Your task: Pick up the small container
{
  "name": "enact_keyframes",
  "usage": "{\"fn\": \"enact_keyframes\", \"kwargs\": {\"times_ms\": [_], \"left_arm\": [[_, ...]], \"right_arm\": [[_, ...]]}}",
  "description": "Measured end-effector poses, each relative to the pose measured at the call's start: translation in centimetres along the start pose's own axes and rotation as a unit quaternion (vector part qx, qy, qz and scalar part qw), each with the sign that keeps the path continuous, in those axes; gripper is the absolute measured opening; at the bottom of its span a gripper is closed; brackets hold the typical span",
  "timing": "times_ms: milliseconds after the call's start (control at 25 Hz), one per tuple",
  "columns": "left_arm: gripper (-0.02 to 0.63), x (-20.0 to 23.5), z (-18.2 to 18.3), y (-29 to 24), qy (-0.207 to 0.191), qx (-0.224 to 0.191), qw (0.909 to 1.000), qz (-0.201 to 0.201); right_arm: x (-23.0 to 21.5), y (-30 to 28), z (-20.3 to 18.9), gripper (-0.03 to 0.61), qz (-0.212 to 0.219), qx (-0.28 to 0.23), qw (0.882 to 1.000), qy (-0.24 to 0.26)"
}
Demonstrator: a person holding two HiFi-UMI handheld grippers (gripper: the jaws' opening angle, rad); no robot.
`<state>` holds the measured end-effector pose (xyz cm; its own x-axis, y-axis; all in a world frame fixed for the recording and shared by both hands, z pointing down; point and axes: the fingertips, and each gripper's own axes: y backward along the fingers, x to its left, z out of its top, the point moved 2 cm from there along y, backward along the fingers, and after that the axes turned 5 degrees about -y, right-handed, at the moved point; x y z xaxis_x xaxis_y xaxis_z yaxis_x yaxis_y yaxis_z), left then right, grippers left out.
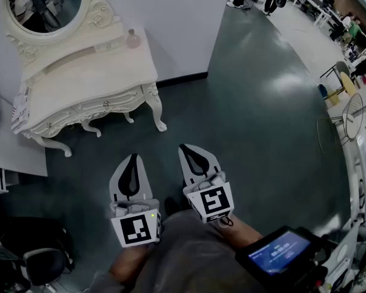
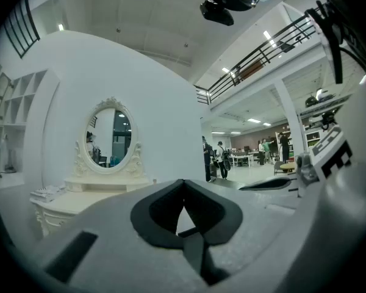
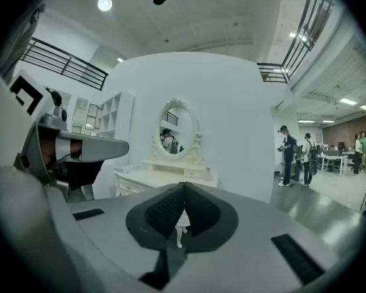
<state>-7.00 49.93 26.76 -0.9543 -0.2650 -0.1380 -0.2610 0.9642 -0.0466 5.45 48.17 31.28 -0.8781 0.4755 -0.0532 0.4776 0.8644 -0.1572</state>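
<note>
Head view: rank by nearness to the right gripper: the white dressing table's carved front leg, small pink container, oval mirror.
1. carved white table leg, floor ahead.
2. small pink container, tabletop's rear right.
3. oval mirror, back left.

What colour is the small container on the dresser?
The small container is pale pink; head view shows it best.

Cream dressing table (image 1: pixel 91 78), pinkish small container (image 1: pixel 133 39)

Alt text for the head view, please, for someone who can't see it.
The left gripper and right gripper, both shut and empty, point toward a white dressing table with an oval mirror; the small container stands on the tabletop.
</note>
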Motion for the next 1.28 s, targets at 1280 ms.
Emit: {"fn": "enact_keyframes", "kwargs": {"times_ms": [1280], "left_arm": [[0.014,-1.4,1.8,-17.9,-0.006,0.02,0.9974,0.069]], "right_arm": [[-13.8,-14.1,3.3,0.015,0.088,0.003,0.996,-0.019]]}}
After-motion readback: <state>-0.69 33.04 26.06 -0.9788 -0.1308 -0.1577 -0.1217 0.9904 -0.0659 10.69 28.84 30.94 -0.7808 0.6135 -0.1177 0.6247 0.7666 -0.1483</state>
